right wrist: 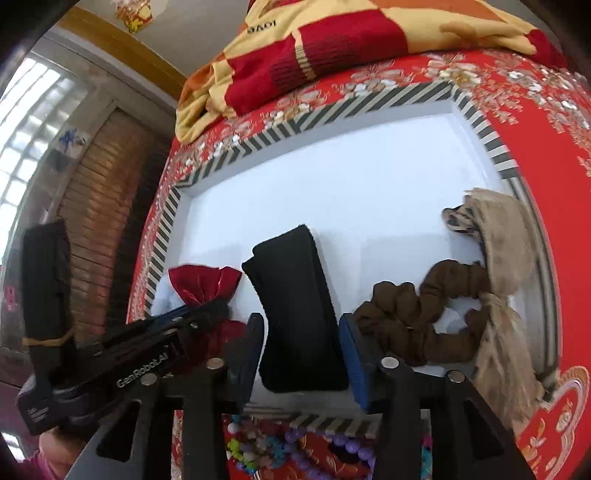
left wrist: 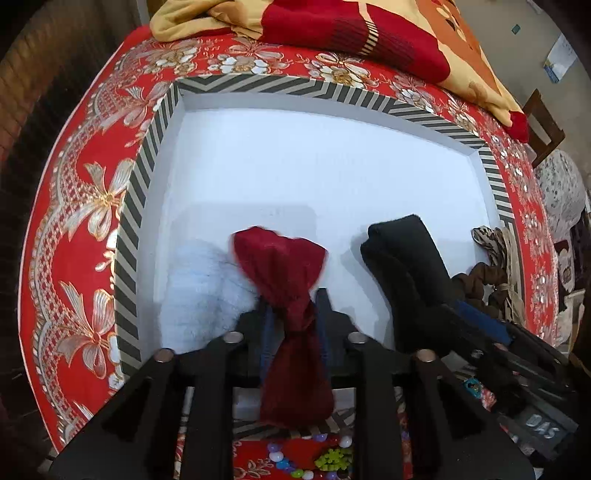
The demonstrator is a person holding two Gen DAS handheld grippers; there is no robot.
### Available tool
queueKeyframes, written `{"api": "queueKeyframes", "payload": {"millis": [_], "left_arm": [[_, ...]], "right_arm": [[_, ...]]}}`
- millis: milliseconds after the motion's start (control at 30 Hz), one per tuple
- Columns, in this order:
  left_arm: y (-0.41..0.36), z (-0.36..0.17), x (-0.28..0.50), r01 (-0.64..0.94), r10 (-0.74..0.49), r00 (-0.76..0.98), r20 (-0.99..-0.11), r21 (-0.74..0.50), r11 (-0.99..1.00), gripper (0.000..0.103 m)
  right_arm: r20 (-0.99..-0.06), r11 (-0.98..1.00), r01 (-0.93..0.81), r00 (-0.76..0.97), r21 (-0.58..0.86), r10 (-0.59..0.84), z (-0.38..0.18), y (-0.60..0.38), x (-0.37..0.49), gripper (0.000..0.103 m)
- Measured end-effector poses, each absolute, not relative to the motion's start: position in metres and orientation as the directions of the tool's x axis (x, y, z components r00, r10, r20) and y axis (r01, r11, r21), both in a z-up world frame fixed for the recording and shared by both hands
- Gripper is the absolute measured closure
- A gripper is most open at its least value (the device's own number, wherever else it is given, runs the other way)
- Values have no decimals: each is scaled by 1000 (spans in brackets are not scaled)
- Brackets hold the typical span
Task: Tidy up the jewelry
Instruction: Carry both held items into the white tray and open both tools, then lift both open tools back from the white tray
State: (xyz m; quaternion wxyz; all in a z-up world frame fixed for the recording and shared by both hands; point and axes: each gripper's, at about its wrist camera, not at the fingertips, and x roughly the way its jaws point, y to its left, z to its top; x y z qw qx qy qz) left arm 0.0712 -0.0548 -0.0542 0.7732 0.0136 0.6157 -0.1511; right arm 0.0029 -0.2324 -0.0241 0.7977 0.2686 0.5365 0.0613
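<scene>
Left hand-held gripper [left wrist: 291, 314]: jaws partly apart astride red velvet pouch [left wrist: 288, 295], grip unclear | right hand-held gripper [right wrist: 301, 354]: partly apart around black pouch [right wrist: 295, 306] | both pouches inside striped white tray [left wrist: 129, 229] on bed, long axes running away from cameras | step: placing; next likely release, withdraw.

We see a bed with a red floral cover [left wrist: 74, 221]; directly on it, beyond the grippers, lie a striped-rimmed white tray [left wrist: 140, 206] and a folded red-yellow blanket [left wrist: 332, 26].
</scene>
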Motion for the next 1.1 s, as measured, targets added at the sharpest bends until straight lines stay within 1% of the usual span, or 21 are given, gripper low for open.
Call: {"api": "queueKeyframes", "payload": {"millis": [33, 100, 167, 233, 267, 367, 567, 800, 1100], "left_arm": [[-52, -53, 70, 245, -224, 193, -955, -174, 954, 63], [-49, -47, 64, 235, -234, 205, -950, -185, 954, 55], [-45, -39, 57, 230, -244, 224, -944, -192, 954, 50], [-40, -28, 48, 219, -248, 253, -935, -194, 956, 42], [-36, -22, 40, 207, -244, 275, -930, -191, 960, 41], [-27, -9, 21, 181, -218, 314, -924, -168, 969, 41], [-25, 5, -16, 163, -196, 328, -924, -149, 975, 41], [-49, 10, -58, 200, -227, 321, -919, -169, 965, 41], [-64, 20, -87, 197, -241, 334, -911, -183, 963, 41]], "right_arm": [[-822, 851, 188, 423, 491, 381, -20, -233, -1, 62], [-817, 853, 179, 434, 490, 379, -14, -236, -7, 62], [-810, 860, 159, 452, 484, 373, -6, -237, -14, 62], [-809, 878, 133, 469, 460, 353, 2, -236, -22, 61], [-811, 890, 116, 477, 442, 340, 6, -234, -28, 61], [-812, 917, 86, 502, 390, 299, 20, -235, -48, 61], [-797, 930, 76, 543, 359, 264, 38, -252, -100, 61], [-782, 940, 92, 585, 329, 216, 48, -273, -149, 61], [-802, 958, 52, 561, 283, 206, 56, -281, -177, 60]]}}
